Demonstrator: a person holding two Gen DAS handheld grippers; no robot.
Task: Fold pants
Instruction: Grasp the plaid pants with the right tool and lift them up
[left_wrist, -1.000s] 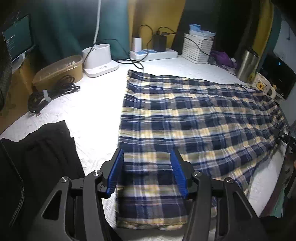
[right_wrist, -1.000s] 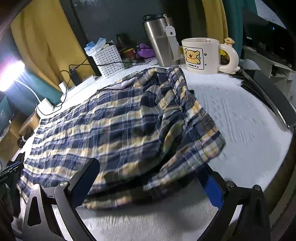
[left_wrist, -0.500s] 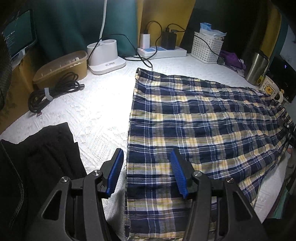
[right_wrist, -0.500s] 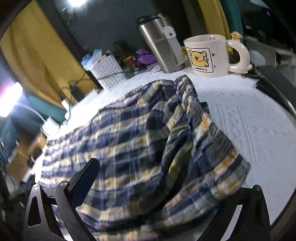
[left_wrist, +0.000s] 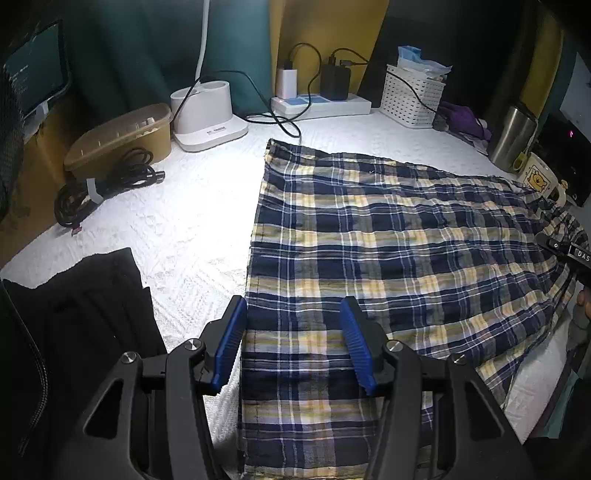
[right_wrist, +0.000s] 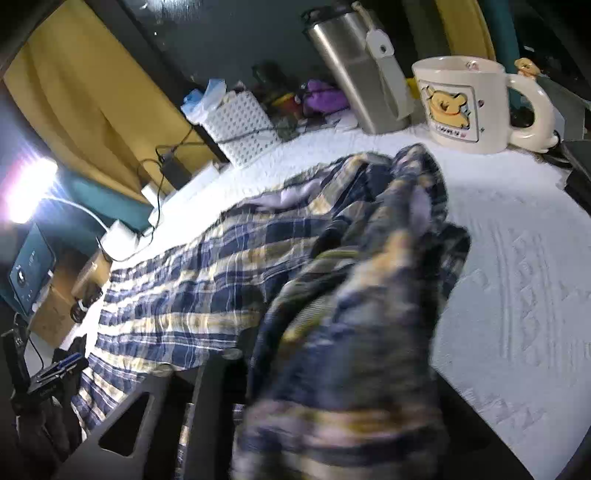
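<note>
Blue, yellow and white plaid pants (left_wrist: 388, 251) lie spread across the white textured table cover (left_wrist: 177, 229). My left gripper (left_wrist: 293, 332) is open, its blue pads either side of the pants' near hem end, just above the cloth. In the right wrist view the waistband end of the pants (right_wrist: 351, 332) is bunched and lifted over my right gripper, hiding its fingertips. The right gripper seems shut on this bunched cloth. The right gripper's body (left_wrist: 569, 254) shows at the far right edge of the left wrist view.
Black garment (left_wrist: 74, 314) lies at the near left. At the back stand a brown tub (left_wrist: 118, 136), coiled cable (left_wrist: 103, 184), white lamp base (left_wrist: 207, 114), power strip (left_wrist: 321, 103) and white basket (left_wrist: 410, 96). A steel tumbler (right_wrist: 358, 74) and bear mug (right_wrist: 465, 103) stand near the waistband.
My right gripper closed on the waistband end and lifted it, bunching the cloth in front of the camera. My left gripper drew back slightly along the hem end and stays open.
</note>
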